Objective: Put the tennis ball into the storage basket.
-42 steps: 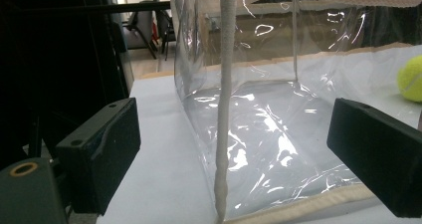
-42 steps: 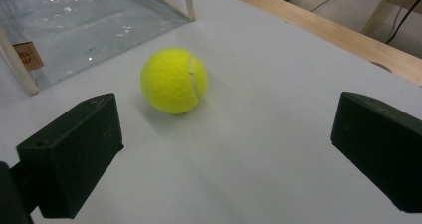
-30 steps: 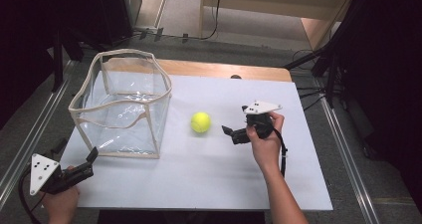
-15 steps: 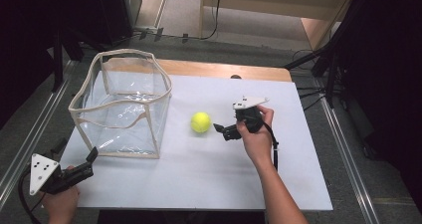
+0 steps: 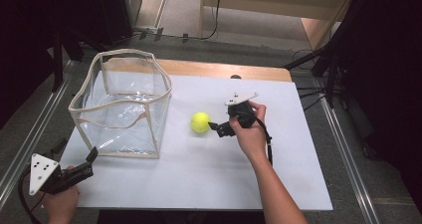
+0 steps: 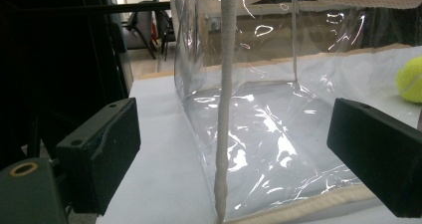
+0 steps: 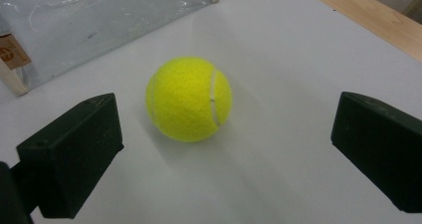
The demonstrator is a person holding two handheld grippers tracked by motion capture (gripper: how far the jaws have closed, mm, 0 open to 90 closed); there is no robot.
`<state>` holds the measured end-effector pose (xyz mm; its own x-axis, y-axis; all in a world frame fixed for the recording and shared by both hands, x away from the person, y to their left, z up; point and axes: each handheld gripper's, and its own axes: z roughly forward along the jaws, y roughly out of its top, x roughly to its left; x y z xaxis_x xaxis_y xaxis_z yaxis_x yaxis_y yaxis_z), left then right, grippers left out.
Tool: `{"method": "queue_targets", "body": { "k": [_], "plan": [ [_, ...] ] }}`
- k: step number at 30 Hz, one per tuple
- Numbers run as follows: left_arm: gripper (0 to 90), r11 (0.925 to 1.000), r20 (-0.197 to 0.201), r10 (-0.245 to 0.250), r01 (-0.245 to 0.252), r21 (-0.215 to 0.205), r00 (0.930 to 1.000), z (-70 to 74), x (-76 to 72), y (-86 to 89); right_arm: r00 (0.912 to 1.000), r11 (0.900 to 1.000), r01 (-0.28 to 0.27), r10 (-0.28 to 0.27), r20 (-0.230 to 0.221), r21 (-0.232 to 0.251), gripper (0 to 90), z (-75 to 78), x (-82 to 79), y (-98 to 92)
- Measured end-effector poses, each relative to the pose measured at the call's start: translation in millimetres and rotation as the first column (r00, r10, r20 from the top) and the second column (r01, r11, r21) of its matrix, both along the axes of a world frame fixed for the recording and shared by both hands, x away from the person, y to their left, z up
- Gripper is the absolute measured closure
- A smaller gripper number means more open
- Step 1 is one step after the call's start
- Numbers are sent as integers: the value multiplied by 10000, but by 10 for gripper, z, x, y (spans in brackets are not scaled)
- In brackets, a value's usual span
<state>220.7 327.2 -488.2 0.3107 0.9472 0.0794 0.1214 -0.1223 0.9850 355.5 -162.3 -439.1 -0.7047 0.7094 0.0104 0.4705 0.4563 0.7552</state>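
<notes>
- Now the right gripper (image 5: pixel 215 128) sits just beside the ball (image 5: pixel 200 122) on the white table (image 5: pixel 209 179), jaws spread wide, the ball (image 7: pixel 189 98) ahead between them and untouched.
- Left gripper (image 5: pixel 92 157) rests at the table's near left corner, jaws apart, empty, facing a corner seam of the clear bag (image 6: pixel 259 109).
- Bag (image 5: pixel 122 104) stands upright, left of the ball.

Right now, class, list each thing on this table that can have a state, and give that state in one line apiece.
Tennis ball: resting on the table, loose, not gripped.
Clear bag: upright, top open, nothing inside.
Right gripper: jaws open, beside the ball, apart from it.
Left gripper: jaws open, facing the bag's near corner, holding nothing.
</notes>
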Motion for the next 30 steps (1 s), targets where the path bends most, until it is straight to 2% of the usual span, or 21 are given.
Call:
{"method": "queue_targets", "body": {
  "k": [13, 21, 24, 27, 30],
  "plan": [
    [69, 10000, -8, -3, 3, -3, 10000, 0, 0, -1, 9980, 9989, -292, 271, -568, -368, 0, -47, 128, 130],
    [69, 10000, -3, -1, 1, -28, 10000, 0, 2, -1, 9928, 9958, -666, 599, -1041, -626, 0, -64, 191, 203],
    [69, 10000, -7, -1, 1, -25, 10000, 0, 2, -1, 9893, 9945, -829, 744, -1255, -637, 0, -64, 213, 234],
    [69, 10000, -5, -1, 1, -24, 10000, 0, 2, -1, 9844, 9912, -1018, 880, -1523, -850, 0, -79, 247, 291],
    [69, 10000, -10, -2, 2, -21, 10000, 1, 2, 0, 9825, 9895, -1102, 943, -1605, -931, 0, -89, 266, 307]
  ]
}}
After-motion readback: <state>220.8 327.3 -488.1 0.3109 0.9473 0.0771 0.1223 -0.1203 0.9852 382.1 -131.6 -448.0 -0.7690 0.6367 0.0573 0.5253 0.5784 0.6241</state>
